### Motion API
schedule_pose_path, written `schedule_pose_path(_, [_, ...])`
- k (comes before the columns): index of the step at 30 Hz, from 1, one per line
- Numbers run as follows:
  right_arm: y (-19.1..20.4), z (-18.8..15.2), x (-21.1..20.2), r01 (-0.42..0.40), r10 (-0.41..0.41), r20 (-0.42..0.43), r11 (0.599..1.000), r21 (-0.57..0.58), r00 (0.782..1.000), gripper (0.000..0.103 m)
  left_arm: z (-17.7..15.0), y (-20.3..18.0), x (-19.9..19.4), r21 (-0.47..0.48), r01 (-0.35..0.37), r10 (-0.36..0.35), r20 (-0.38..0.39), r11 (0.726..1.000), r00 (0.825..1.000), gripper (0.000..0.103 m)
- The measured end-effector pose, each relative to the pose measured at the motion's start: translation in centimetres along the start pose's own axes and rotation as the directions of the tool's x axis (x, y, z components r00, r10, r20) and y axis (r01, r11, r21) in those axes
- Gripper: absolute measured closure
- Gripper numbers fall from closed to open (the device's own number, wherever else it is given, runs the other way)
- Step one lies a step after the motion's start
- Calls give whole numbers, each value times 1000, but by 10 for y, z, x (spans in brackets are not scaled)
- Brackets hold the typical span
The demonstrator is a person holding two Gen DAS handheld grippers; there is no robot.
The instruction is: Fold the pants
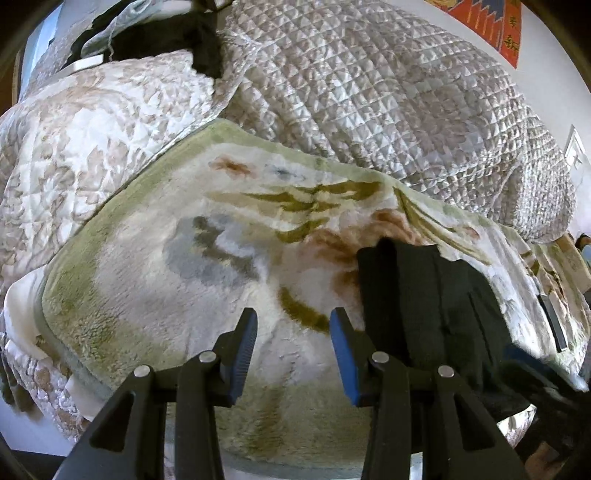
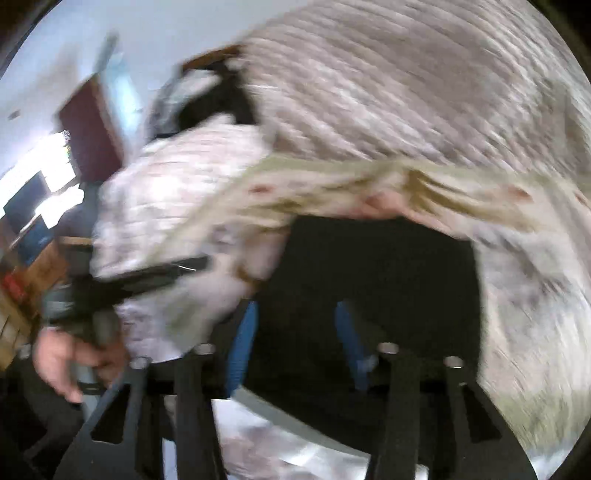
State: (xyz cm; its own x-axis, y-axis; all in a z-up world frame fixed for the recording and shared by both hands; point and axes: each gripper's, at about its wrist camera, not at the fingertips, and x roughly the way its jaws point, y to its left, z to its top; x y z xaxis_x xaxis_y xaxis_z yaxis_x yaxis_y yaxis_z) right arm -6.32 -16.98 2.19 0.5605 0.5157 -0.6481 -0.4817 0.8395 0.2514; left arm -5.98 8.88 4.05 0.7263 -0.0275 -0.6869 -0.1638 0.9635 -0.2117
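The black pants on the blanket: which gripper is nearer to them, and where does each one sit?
Right. The right gripper is open directly over the black pants; whether it touches them is blurred. The left gripper is open over bare blanket, the pants beside its right finger.

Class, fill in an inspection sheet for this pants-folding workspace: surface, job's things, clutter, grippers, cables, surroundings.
Surface: plush floral blanket with a green border, spread over a bed.
Job's things: black pants lying on the blanket, to the right of the left gripper.
Clutter: quilted bedspread heaped behind; dark garment at the far end.
Grippers: left gripper open, over bare blanket; right gripper open, over the pants, view blurred.
Cables: nothing seen.
Surroundings: red wall hanging; white wall.
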Motion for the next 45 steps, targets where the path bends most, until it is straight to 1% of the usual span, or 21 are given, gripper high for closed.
schedule_pose_path(1, [-7,-7,11,9,-7,-55,1000,28,998,73,1,-3,-1,5,9,-9,1,1000,1000,59])
schedule_pose_path(3, [-4,-9,11,-1,1,-52,1000,-6,999,73,5,-11,-2,14,32,-32,-2,999,999,59])
schedule_pose_path(4, [0,-5,9,-50,48,-62,998,-23,997,73,7,-15,-3,21,45,-45,-2,999,999,59])
schedule_pose_path(5, [0,-2,9,-112,110,-75,994,-16,991,74,9,-21,-3,33,56,-56,-1,998,998,59])
schedule_pose_path(6, [0,2,8,-142,140,-78,990,-15,987,74,12,-26,-3,44,66,-66,-2,997,998,59])
schedule_pose_path(8, [-4,13,5,-91,89,-51,995,-48,995,73,19,-38,-2,70,93,-93,-5,993,996,59])
schedule_pose_path(11, [-36,36,4,-13,13,-21,1000,14,1000,74,31,-59,3,115,123,-122,-16,986,992,59])
schedule_pose_path(14, [-63,56,14,63,-62,-35,997,33,997,74,44,-80,16,159,157,-153,-35,975,988,59])
schedule_pose_path(18, [-84,76,41,105,-103,-62,994,29,993,74,55,-104,41,221,192,-181,-65,956,981,59])
schedule_pose_path(20, [-95,77,51,115,-111,-77,992,49,991,74,54,-109,59,238,185,-166,-97,954,981,59])
schedule_pose_path(22, [-108,74,64,140,-132,-103,987,75,986,74,47,-108,75,249,150,-123,-123,957,985,59])
schedule_pose_path(23, [-112,72,68,137,-127,-114,987,86,985,74,43,-107,81,251,141,-110,-135,958,985,59])
schedule_pose_path(24, [-114,70,70,131,-120,-113,987,92,986,74,40,-105,83,251,142,-110,-137,958,984,59])
schedule_pose_path(27, [-110,68,71,150,-144,-103,987,53,984,76,36,-104,84,258,136,-107,-122,957,987,59])
schedule_pose_path(29, [-110,67,73,152,-147,-98,987,49,984,76,34,-105,84,266,129,-102,-112,955,988,57])
schedule_pose_path(32, [-111,67,72,143,-137,-95,988,57,986,76,33,-100,85,245,145,-121,-109,959,987,57])
schedule_pose_path(35, [-110,68,62,153,-145,-98,985,77,985,74,34,-97,80,231,146,-124,-105,962,987,56])
schedule_pose_path(37, [-105,65,48,170,-165,-84,984,58,983,74,34,-98,74,237,137,-116,-99,962,988,56])
schedule_pose_path(39, [-99,60,35,166,-162,-70,985,48,984,74,32,-99,66,240,128,-108,-95,962,990,56])
schedule_pose_path(43, [-83,42,5,153,-153,-32,988,24,988,74,23,-98,46,248,110,-93,-79,962,993,56])
schedule_pose_path(45, [-75,30,-6,143,-143,-18,990,17,990,74,15,-98,36,257,99,-84,-69,961,994,58])
